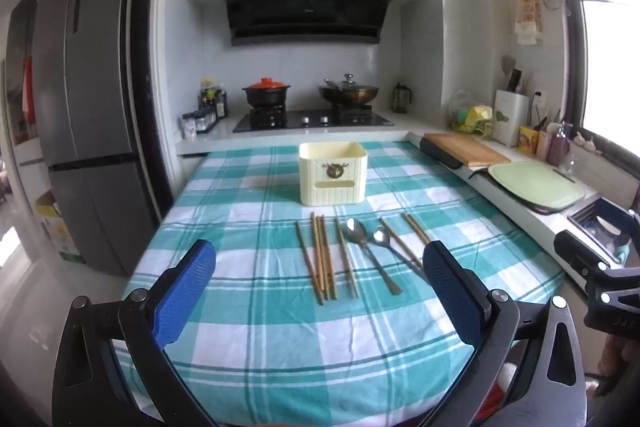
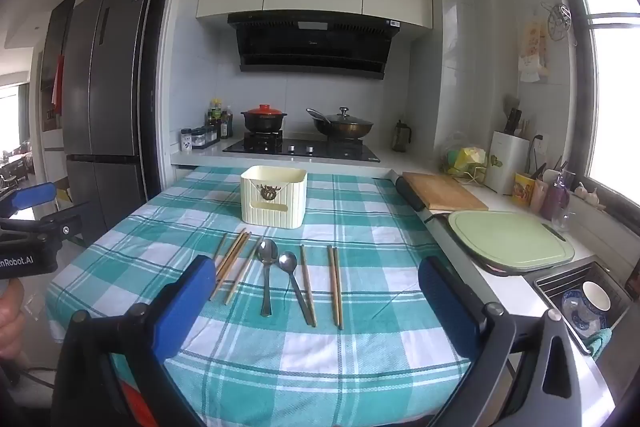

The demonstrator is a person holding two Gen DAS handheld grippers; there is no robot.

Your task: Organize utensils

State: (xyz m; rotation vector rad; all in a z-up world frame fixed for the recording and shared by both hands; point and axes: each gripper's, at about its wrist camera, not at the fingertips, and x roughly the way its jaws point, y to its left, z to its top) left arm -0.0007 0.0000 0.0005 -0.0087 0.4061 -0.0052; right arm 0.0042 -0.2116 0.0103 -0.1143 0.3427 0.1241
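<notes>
A worktop [image 1: 280,347] under a teal-and-white checked cloth [image 2: 304,359] fills both views. Near its far edge stands a cream ribbed holder box [image 1: 332,179], open at the top. In front of it, apart from it, wooden chopsticks [image 1: 320,259] and two metal spoons [image 2: 267,267] lie flat in a loose row on the cloth, handles toward the cameras. The left tool [image 1: 320,291] and the right tool [image 2: 316,301] hang above the near edge, both spread wide with nothing between their blue pads.
</notes>
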